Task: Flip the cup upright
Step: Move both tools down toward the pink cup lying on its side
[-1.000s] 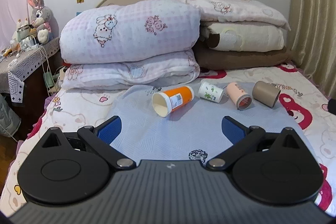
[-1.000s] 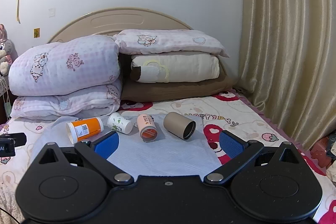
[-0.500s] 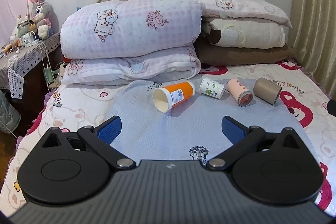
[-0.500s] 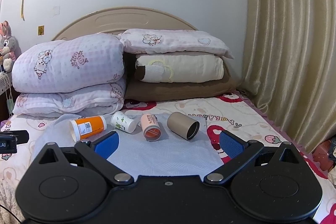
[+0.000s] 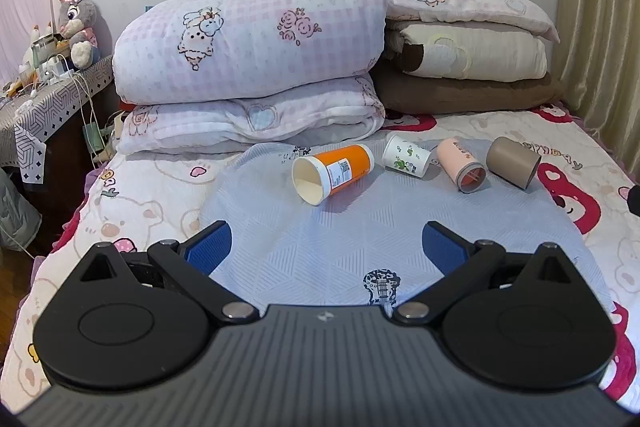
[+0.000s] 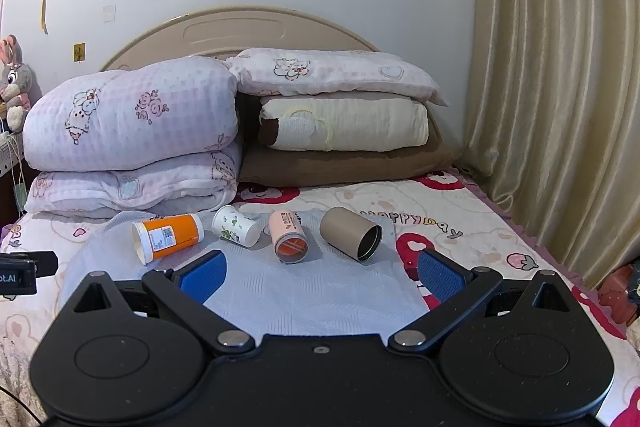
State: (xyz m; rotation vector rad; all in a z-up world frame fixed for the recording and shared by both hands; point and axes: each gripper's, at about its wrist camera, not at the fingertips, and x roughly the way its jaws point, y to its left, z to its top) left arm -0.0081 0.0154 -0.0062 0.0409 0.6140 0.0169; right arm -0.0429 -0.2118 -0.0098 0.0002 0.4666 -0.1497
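Ahead of both tools, four cups lie on their sides in a row on a pale mat (image 5: 360, 239) spread over the bed (image 5: 132, 211). Both the left tool (image 5: 326, 247) and the right tool (image 6: 320, 269) are spread wide and hold nothing, well short of the cups. Just beyond the left tool lies the orange cup (image 5: 334, 173), long axis slanting, its open mouth turned back toward the tool and to its left, base pointing away. Further right sit the white cup (image 5: 406, 157), the pink cup (image 5: 460, 165) and the tan cup (image 5: 512, 167); before the right tool the pink cup (image 6: 289, 235) and tan cup (image 6: 351, 233) point their near ends back toward it. All look like light paper or thin-walled cups, likely to crush under a hard squeeze and to roll on the soft bedding. A gentle hold across the mid-wall, jaws square to the long axis, seems safest before tipping one up.
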